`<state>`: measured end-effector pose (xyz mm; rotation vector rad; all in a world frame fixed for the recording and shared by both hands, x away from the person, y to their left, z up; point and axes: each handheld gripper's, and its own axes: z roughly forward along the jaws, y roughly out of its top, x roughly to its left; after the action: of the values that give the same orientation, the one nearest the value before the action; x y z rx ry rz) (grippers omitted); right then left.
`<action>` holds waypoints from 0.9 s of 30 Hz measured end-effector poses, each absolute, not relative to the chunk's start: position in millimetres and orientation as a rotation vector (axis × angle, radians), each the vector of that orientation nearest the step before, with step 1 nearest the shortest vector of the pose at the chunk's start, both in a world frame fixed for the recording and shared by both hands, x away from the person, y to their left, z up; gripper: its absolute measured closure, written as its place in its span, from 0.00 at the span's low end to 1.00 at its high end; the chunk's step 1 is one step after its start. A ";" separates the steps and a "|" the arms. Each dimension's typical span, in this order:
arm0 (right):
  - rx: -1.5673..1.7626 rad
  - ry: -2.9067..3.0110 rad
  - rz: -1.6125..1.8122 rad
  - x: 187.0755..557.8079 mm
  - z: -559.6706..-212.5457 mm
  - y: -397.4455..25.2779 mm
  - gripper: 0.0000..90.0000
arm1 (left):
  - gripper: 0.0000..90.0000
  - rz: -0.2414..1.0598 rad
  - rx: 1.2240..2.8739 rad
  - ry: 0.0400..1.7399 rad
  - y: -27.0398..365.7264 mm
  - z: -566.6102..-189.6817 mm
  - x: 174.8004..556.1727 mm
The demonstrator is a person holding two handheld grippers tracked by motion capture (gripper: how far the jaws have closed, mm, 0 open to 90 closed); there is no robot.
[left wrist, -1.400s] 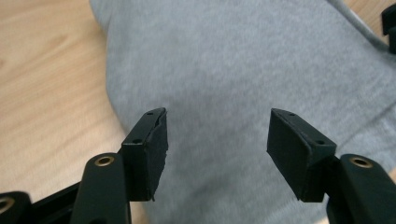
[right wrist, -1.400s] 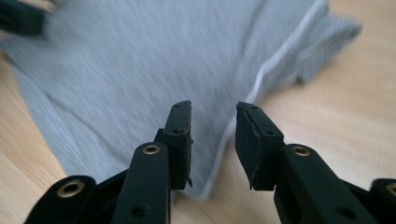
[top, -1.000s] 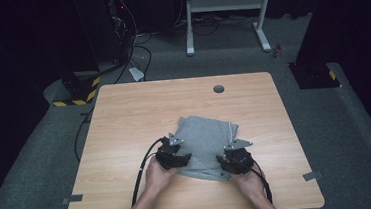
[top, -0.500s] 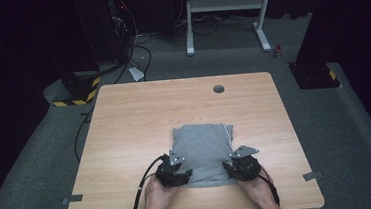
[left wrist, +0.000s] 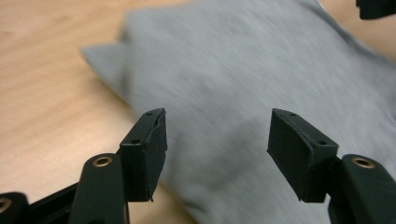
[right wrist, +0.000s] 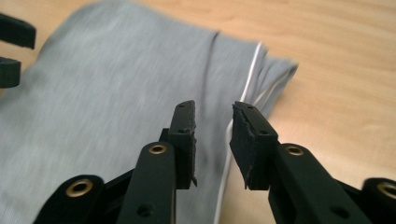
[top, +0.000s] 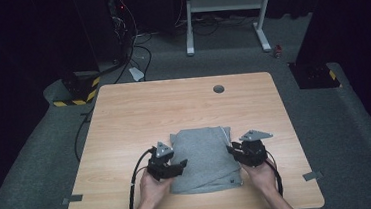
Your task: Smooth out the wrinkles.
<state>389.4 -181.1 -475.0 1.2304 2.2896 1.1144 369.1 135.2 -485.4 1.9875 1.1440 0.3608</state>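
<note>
A grey garment (top: 202, 153) lies folded into a flat rectangle on the near middle of the wooden table (top: 183, 104). My left gripper (top: 179, 164) rests at its left edge. In the left gripper view that gripper (left wrist: 217, 135) is wide open just above the grey cloth (left wrist: 243, 60), with nothing between its jaws. My right gripper (top: 232, 149) sits at the garment's right edge. It is narrowly open (right wrist: 214, 123) over the cloth (right wrist: 116, 84), close to a white cord (right wrist: 254, 70) along the folded edge.
A round cable hole (top: 218, 89) sits at the table's far side. Bare wood surrounds the garment. Off the table stand a white desk frame (top: 225, 3) at the back and a yellow-black striped block (top: 77, 90) with cables on the floor at the left.
The garment, rumpled with a raised flap a second ago, was drawn toward the near edge and now lies flat. Both grippers have let go and moved to its sides.
</note>
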 end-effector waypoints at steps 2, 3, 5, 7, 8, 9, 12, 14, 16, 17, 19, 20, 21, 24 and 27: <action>1.243 2.273 1.109 402.0 -472.1 -177.0 0.79 | 0.41 0.360 1.978 1.175 140.6 -481.7 381.6; 1.252 2.266 1.100 407.7 -471.1 -173.9 0.79 | 0.42 0.369 1.978 1.185 143.1 -480.6 388.0; 1.252 2.260 1.093 413.8 -470.4 -171.4 0.79 | 0.42 0.366 1.980 1.199 145.4 -479.5 394.4; 1.285 2.246 1.075 429.6 -471.3 -165.2 0.80 | 0.44 0.364 1.964 1.243 152.1 -477.7 411.8; 1.285 2.246 1.075 429.6 -471.3 -165.2 0.80 | 0.45 0.364 1.964 1.243 152.1 -477.7 411.8; 1.301 2.241 1.061 437.3 -472.7 -161.6 0.80 | 0.45 0.353 1.958 1.269 155.9 -477.3 421.8; 1.317 2.236 1.050 444.6 -474.5 -159.0 0.80 | 0.47 0.346 1.948 1.287 157.9 -478.6 430.2; 1.326 2.233 1.042 450.2 -475.9 -157.1 0.80 | 0.50 0.308 1.931 1.310 160.9 -482.4 437.7; 1.352 2.235 1.030 454.9 -478.5 -155.8 0.79 | 0.50 0.296 1.940 1.332 160.0 -486.8 444.4; 1.360 2.238 1.025 456.9 -479.8 -155.4 0.79 | 0.51 0.288 1.942 1.334 159.1 -488.3 447.1; 1.378 2.241 1.019 461.3 -482.4 -154.0 0.78 | 0.53 0.275 1.953 1.328 155.1 -490.5 452.0; 1.382 2.245 1.013 462.6 -482.9 -153.5 0.78 | 0.54 0.257 1.949 1.332 151.1 -494.0 455.7; 1.387 2.249 1.010 464.2 -483.7 -153.3 0.78 | 0.56 0.244 1.950 1.334 150.4 -496.6 457.6; 1.408 2.258 0.996 468.1 -485.5 -152.0 0.81 | 0.67 0.208 1.961 1.334 148.6 -502.3 460.0; 1.399 2.274 0.987 470.1 -486.4 -151.3 0.87 | 0.80 0.176 1.981 1.315 146.0 -507.2 461.1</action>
<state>470.1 -151.3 -486.4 1.3986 2.2743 0.9866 461.1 146.0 -507.2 1.9815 1.3147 0.1756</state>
